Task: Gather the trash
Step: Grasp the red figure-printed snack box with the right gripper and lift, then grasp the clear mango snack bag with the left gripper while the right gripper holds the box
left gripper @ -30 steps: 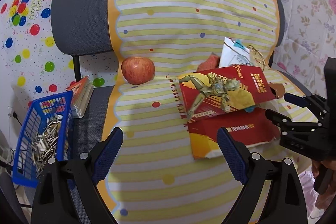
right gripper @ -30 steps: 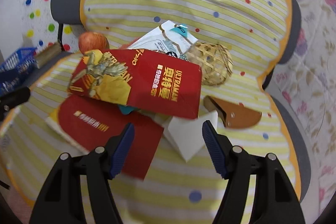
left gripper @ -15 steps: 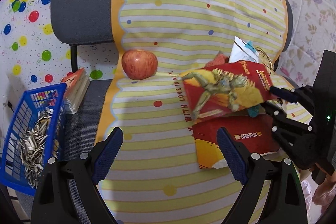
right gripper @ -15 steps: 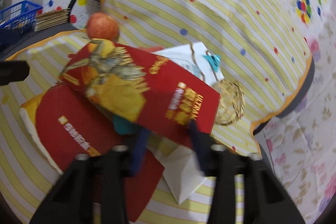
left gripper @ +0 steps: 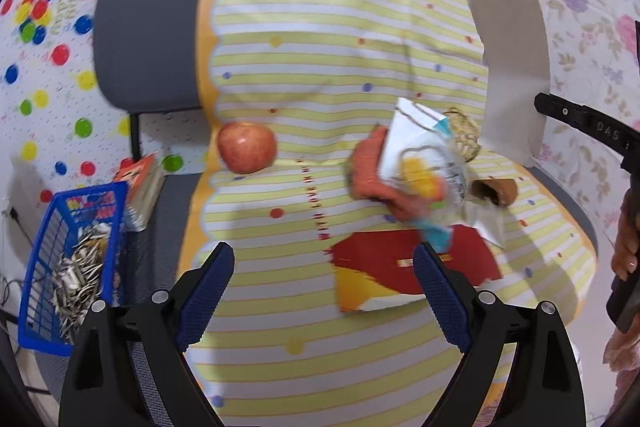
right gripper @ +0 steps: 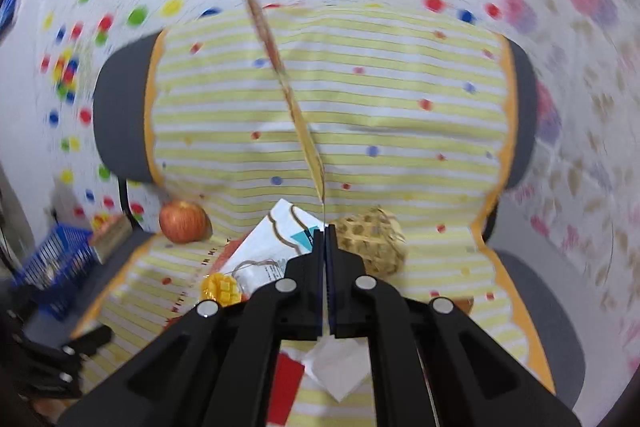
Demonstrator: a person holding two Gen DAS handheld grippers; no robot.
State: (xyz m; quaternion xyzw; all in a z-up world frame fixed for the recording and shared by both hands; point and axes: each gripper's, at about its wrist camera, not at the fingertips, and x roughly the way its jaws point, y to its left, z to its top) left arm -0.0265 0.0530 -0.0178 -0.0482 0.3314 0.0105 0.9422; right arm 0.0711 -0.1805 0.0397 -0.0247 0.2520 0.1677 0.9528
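Note:
My right gripper (right gripper: 325, 231) is shut on the flat red Ultraman card box (right gripper: 280, 75), held edge-on and lifted above the chair seat; its grey back (left gripper: 508, 59) shows in the left wrist view. My left gripper (left gripper: 320, 279) is open and empty, low over the striped cloth (left gripper: 280, 307). On the seat lie a second red-and-yellow packet (left gripper: 400, 267), a white snack bag (left gripper: 420, 155), an orange cloth (left gripper: 368, 171), a woven ball (right gripper: 372, 243), a white paper piece (right gripper: 336, 367) and a brown scrap (left gripper: 496, 187).
A red apple (left gripper: 246, 153) rests at the seat's back left. A blue basket (left gripper: 68, 267) of seed shells stands left of the chair, with books (left gripper: 142, 183) beside it. The grey chair back (left gripper: 148, 39) rises behind.
My right gripper closed on the Ultraman box and lifted it off the pile, uncovering the white bag and orange cloth. The left gripper stayed open and shifted slightly.

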